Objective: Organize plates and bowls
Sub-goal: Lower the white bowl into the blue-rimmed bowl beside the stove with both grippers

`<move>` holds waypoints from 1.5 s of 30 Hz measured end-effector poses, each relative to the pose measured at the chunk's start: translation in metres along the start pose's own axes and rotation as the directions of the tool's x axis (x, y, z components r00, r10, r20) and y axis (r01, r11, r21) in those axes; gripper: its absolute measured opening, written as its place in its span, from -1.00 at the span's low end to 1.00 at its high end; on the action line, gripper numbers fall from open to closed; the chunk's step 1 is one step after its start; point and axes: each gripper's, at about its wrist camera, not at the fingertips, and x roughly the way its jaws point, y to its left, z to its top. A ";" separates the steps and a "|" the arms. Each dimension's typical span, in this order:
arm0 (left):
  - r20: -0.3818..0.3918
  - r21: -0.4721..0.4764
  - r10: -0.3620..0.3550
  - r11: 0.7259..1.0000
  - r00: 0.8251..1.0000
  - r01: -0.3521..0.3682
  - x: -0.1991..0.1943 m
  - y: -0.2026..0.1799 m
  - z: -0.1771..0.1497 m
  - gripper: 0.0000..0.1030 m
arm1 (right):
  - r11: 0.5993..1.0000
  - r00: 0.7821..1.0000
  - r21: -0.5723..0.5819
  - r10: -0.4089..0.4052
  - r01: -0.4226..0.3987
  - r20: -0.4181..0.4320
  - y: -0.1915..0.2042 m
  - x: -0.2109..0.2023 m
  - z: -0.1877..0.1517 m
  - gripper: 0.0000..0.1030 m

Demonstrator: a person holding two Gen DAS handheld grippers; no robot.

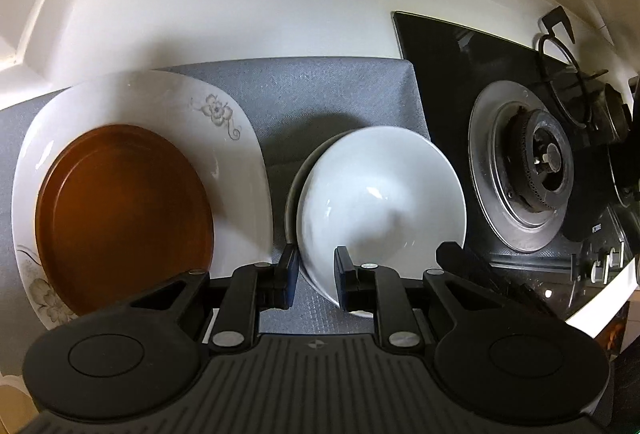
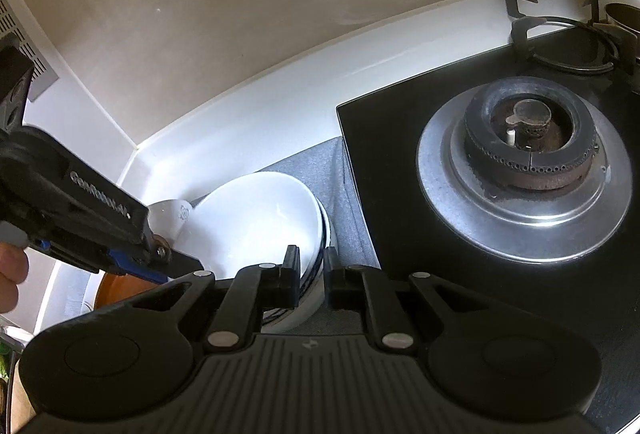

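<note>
A white bowl (image 1: 380, 194) sits nested on a second bowl (image 1: 294, 190) on the grey mat (image 1: 320, 94). My left gripper (image 1: 316, 276) points steeply down, and its jaws are closed on the near left rim of this stack. A dark part of the right gripper (image 1: 460, 262) shows at the stack's right rim. In the right wrist view the right gripper (image 2: 312, 274) is shut on the near rim of the white bowl (image 2: 260, 218) and the blue-striped bowl (image 2: 316, 290) beneath. The left gripper (image 2: 176, 262) reaches in from the left. A brown plate (image 1: 124, 218) lies on a flowered white plate (image 1: 224, 122).
A black gas hob borders the mat on the right, with a bare burner (image 1: 544, 162) (image 2: 528, 154), a pan support (image 1: 568, 82) behind it and knobs (image 1: 604, 262) at the front. White wall and backsplash close the back. A hand (image 2: 8, 274) shows at the left edge.
</note>
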 end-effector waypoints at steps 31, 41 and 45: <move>0.107 0.207 0.111 0.969 0.988 -0.131 0.030 -0.033 -0.039 -0.50 | 0.995 0.985 -0.097 0.010 -0.028 -0.174 -0.008 0.019 -0.008 -0.09; 0.119 0.183 0.127 0.972 0.985 -0.147 0.019 -0.030 -0.053 -0.52 | 0.996 0.982 -0.069 0.043 -0.057 -0.183 -0.011 0.014 -0.012 -0.32; 0.128 0.159 0.104 0.980 0.986 -0.124 0.002 -0.027 -0.063 -0.52 | 0.994 0.986 -0.107 0.021 -0.039 -0.163 0.004 -0.004 -0.013 -0.33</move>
